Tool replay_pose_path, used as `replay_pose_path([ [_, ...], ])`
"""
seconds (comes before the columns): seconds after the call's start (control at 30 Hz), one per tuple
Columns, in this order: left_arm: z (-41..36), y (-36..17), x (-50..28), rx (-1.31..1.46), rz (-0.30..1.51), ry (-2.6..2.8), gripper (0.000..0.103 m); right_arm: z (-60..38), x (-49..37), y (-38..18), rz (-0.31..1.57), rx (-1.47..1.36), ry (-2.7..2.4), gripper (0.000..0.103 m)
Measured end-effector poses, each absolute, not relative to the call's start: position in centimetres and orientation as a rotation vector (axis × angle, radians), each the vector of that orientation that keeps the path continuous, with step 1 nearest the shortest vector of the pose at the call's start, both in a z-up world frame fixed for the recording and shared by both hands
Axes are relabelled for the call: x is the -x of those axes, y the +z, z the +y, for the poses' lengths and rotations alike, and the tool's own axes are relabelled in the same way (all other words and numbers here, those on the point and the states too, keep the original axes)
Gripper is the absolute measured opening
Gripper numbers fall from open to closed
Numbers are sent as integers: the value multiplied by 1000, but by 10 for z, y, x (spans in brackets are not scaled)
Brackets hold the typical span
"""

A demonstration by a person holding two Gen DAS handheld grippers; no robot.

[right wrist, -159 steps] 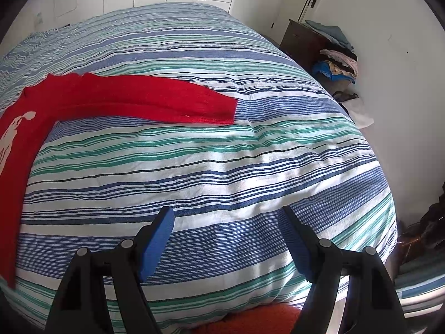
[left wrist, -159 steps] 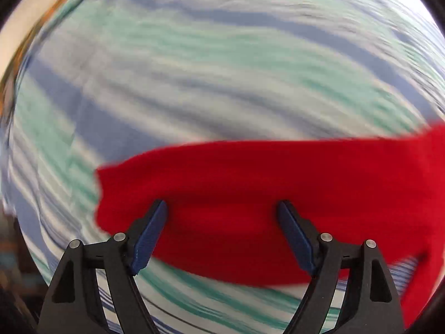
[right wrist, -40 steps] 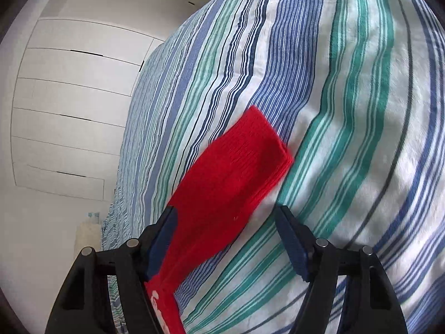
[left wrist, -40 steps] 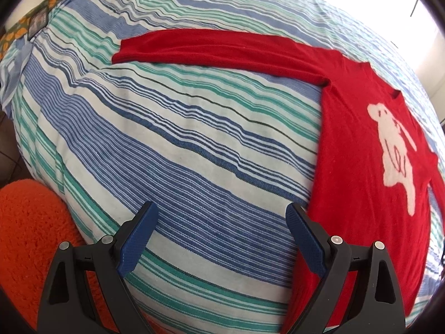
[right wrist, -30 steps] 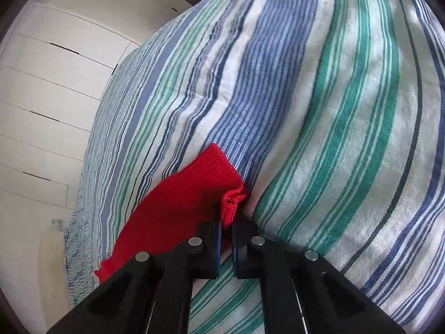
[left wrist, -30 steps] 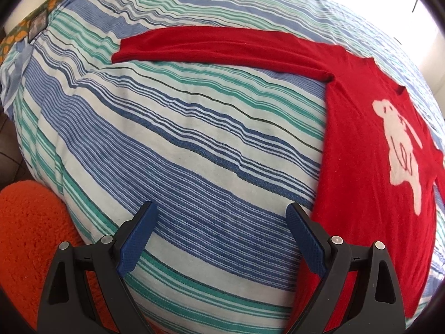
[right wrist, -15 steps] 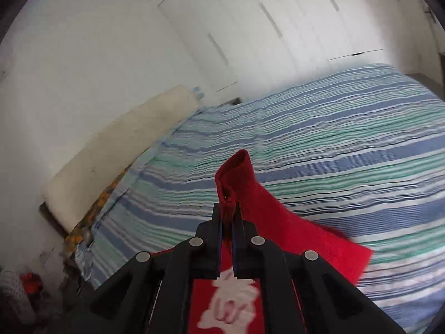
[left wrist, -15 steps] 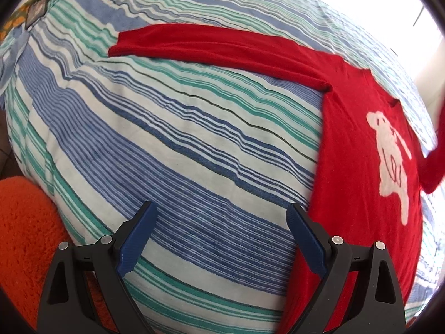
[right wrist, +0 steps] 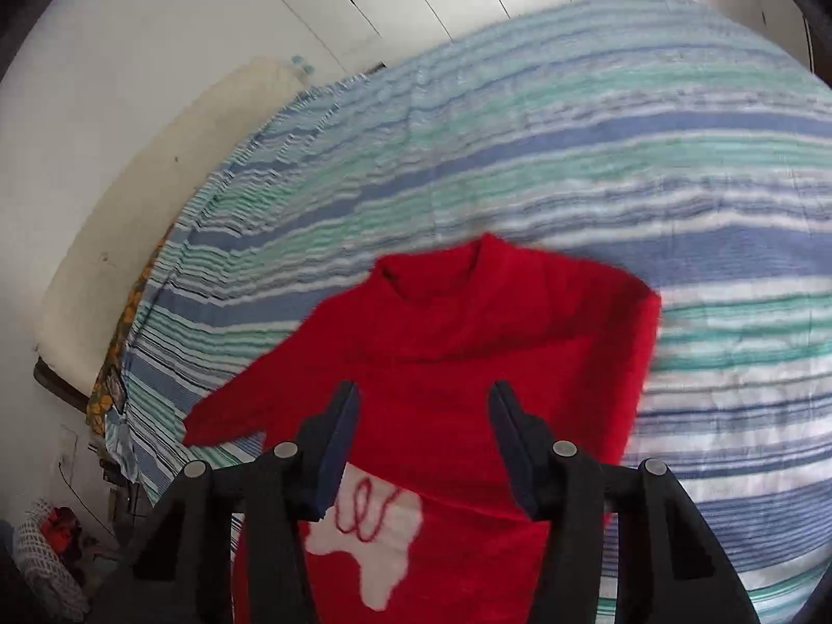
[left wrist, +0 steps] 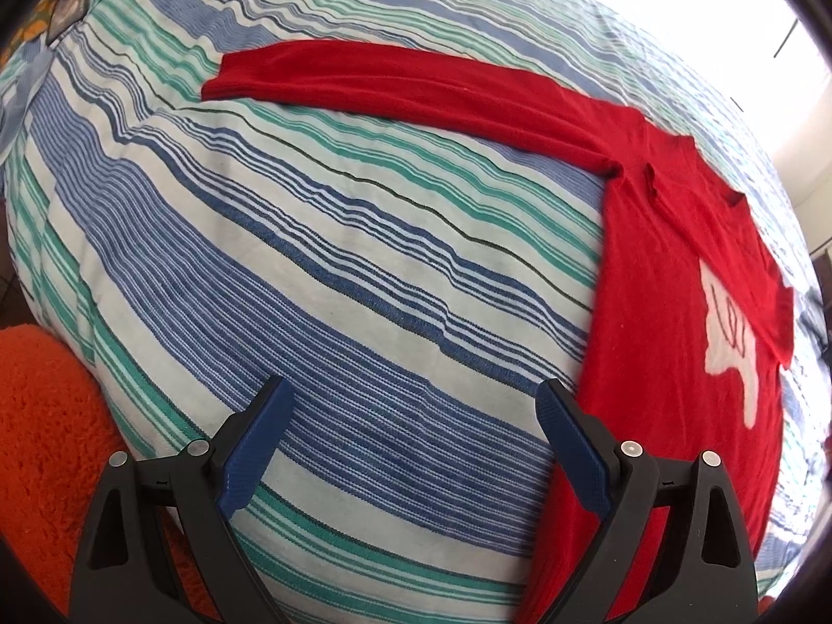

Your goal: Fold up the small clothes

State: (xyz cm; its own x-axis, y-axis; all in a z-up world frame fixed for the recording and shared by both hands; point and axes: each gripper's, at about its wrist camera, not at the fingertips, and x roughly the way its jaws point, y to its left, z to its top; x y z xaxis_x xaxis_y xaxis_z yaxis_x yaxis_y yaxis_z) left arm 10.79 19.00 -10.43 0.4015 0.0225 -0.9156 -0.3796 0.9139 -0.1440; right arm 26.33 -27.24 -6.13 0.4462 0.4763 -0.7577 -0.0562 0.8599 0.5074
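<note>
- On my left wrist view, far left, an orange rug [left wrist: 41,431] shows below the edge of the bed [left wrist: 312,270], which wears a cover striped in blue, green and white.
- My left gripper [left wrist: 413,447] hangs over that cover with its jaws spread wide, nothing between them; the left blue pad sits over bare stripes, the right pad at the sweater's near edge.
- The red sweater [left wrist: 671,281] lies flat on the bed to the right of centre, its body running toward me.
- One sleeve [left wrist: 395,78] stretches out straight to the left across the stripes, cuff well away from the body.
- The other sleeve [left wrist: 775,291] is folded across the chest, covering part of the white figure [left wrist: 728,343].
- On my right wrist view, a pale headboard [right wrist: 156,171] and white panelled doors [right wrist: 416,0] stand behind the bed [right wrist: 624,156].
- The sweater [right wrist: 468,343] lies below me, collar away from me, slightly blurred.
- My right gripper [right wrist: 424,442] is over the chest, jaws parted and holding nothing, the folded sleeve [right wrist: 613,343] lying beyond and to the right of them.
- The white figure [right wrist: 374,546] sits just under the left pad.
</note>
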Motion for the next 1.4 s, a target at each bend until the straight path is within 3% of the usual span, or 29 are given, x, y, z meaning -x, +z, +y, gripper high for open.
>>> replay_pose_path([
  [0.07, 190, -105, -107, 350, 1136, 266, 95, -282, -257, -107, 1164, -371, 227, 49],
  [0.17, 191, -105, -105, 349, 1134, 269, 95, -309, -243, -143, 1195, -381, 110, 6],
  [0.37, 184, -107, -110, 318, 1142, 264, 95, -296, -230, -88, 1065, -274, 188, 9],
  [0.43, 182, -106, -108, 302, 1142, 258, 95, -288, -229, -86, 1075, -260, 216, 13],
  [0.5, 183, -106, -106, 301, 1141, 258, 95, -287, -229, -102, 1127, -250, 203, 26],
  [0.6, 190, -104, -103, 330, 1136, 265, 95, -286, -222, -129, 1193, -251, 186, 25],
  [0.83, 195, -105, -104, 401, 1132, 257, 96, -301, -166, -89, 1066, -178, 159, 26],
  [0.93, 193, -104, -102, 393, 1132, 249, 96, -320, -124, -80, 988, -157, 89, 39],
  [1.2, 195, -111, -103, 419, 1149, 262, 96, -395, -42, -127, 886, -486, -108, 43],
  [1.4, 189, -114, -106, 378, 1161, 272, 98, -404, -45, -135, 866, -570, -76, 44],
])
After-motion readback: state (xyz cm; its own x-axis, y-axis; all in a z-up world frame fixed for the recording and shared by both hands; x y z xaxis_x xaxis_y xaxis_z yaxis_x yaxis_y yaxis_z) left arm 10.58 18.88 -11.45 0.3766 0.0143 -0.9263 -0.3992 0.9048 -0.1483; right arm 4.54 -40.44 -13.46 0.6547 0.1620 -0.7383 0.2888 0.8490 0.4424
